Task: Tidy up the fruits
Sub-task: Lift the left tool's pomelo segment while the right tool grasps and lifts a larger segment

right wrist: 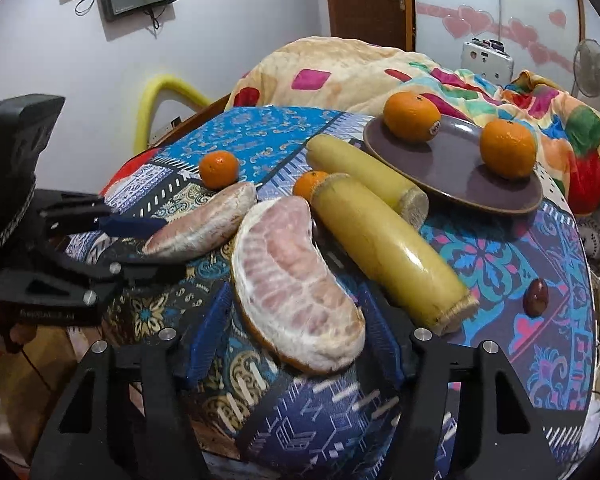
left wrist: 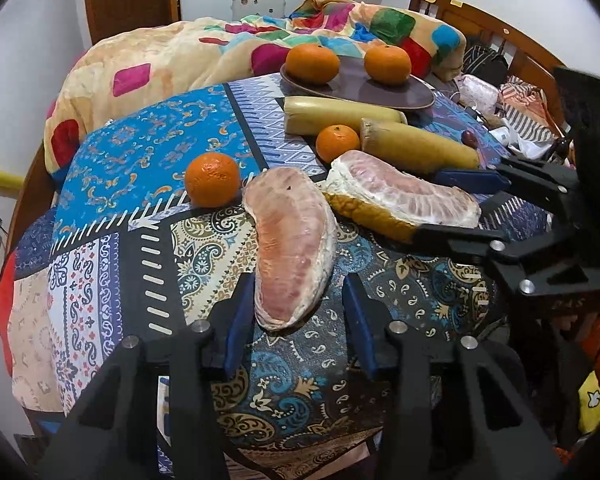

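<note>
left gripper point(left wrist: 296, 312) half open astride pomelo segment point(left wrist: 292, 240), no squeeze yet | right gripper point(right wrist: 292, 344) likewise around rind-backed wedge point(right wrist: 296, 280) | close gently, lift straight, plate point(right wrist: 452, 184) ahead

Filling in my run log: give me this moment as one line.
left gripper: straddling pomelo wedge | right gripper: straddling second wedge | plate: two oranges

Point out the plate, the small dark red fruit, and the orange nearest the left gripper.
plate point(right wrist: 452, 168), right wrist view, bare middle of its dish.
small dark red fruit point(right wrist: 536, 297), right wrist view, its middle.
orange point(left wrist: 212, 178), left wrist view, middle of its peel.
</note>
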